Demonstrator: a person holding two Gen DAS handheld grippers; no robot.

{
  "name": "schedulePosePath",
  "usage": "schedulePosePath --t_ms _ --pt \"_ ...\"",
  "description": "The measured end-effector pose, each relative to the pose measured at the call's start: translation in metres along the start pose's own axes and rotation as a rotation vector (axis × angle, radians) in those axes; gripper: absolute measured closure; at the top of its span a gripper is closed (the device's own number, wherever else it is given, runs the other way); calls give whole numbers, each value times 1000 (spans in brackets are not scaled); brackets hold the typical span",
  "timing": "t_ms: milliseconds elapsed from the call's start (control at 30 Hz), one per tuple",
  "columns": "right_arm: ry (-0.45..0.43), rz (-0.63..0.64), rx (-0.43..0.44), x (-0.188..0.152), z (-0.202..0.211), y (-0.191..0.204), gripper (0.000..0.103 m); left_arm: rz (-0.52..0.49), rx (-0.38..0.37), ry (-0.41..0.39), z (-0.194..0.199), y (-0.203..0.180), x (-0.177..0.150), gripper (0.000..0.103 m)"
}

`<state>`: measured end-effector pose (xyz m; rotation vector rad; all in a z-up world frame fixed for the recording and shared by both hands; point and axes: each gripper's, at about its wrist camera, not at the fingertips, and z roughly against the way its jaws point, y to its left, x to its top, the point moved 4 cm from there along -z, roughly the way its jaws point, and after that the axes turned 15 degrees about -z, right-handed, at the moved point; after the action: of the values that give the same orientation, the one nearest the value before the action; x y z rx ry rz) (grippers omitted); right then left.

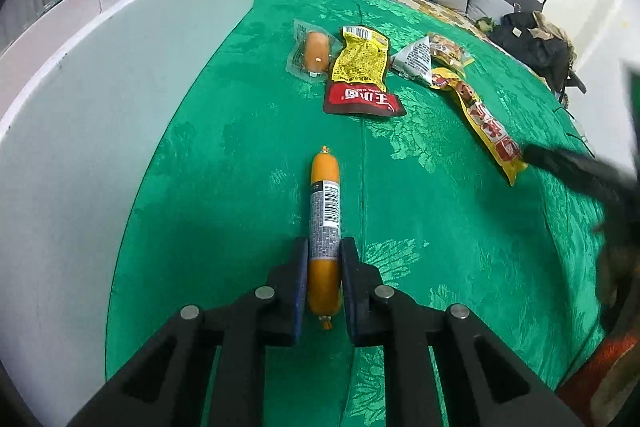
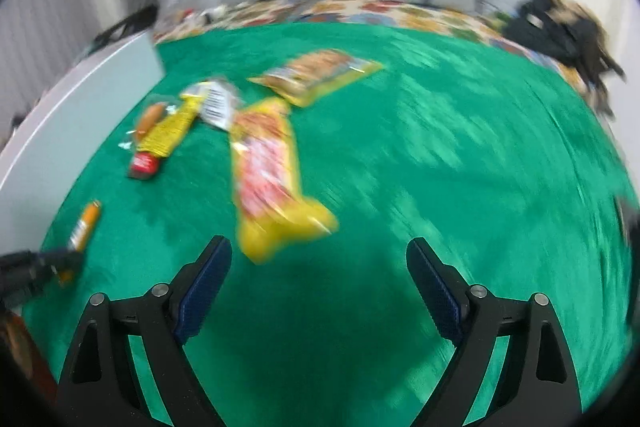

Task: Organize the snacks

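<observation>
An orange sausage stick [image 1: 325, 227] with a barcode label lies lengthwise in the lower middle of the left wrist view, on the green tablecloth [image 1: 460, 227]. The left gripper [image 1: 325, 259] is clenched on its near half, one blue-padded finger pressed to each side, while the far end points toward the top of the frame.

Higher in that view sits a loose cluster of other snacks. A small sausage in a clear packet [image 1: 314, 51] lies just beside a yellow and red pouch [image 1: 360, 75], whose edge touches it. To the right come a silver triangular packet [image 1: 416, 61] and a long yellow packet [image 1: 480, 115] running down toward the right edge, where a dark finger of the right gripper [image 1: 576, 167] lies near its lower end. A white box [image 1: 120, 87] fills the left side of the frame.

The right wrist view is blurred. The right gripper [image 2: 320, 283] is spread wide with nothing between its fingers, over bare cloth at the bottom of the frame. The long yellow packet [image 2: 272, 179] lies just above its left finger, and another yellow packet [image 2: 316, 75] lies farther up.
</observation>
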<state>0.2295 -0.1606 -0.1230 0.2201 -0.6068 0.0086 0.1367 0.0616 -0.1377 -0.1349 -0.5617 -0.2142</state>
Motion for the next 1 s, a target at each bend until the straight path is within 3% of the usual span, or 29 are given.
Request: schedulePosePath --t_ms 33,167,233,367,400,433,600,767,900,1000 --pt "54 40 -18 11 -17 17 12 -1 -2 -1 0 0 -1 88" --pt "132 123 -95 31 -64 51 12 6 -5 -20 7 4 -6 88" --pt "183 126 -111 32 -81 57 12 16 -12 -26 10 8 -10 88" --pt "199 51 -95 35 -84 52 17 24 -23 -35 12 9 -11 88" --pt "201 35 -81 34 -81 49 34 23 -25 -38 12 8 -11 88" --pt "196 17 -72 33 -76 44 61 21 -27 -42 13 8 -11 88" --pt "218 -72 22 23 -46 19 68 -2 -43 -55 19 -2 -10 88" --pt "199 -315 282 -3 6 -18 68 5 -73 -71 32 -6 -13 88" --pt "195 -482 421 -21 27 -42 68 42 -109 -89 44 -6 -11 88" --pt "196 -519 439 -24 31 -42 68 63 -136 -120 60 -6 -6 88"
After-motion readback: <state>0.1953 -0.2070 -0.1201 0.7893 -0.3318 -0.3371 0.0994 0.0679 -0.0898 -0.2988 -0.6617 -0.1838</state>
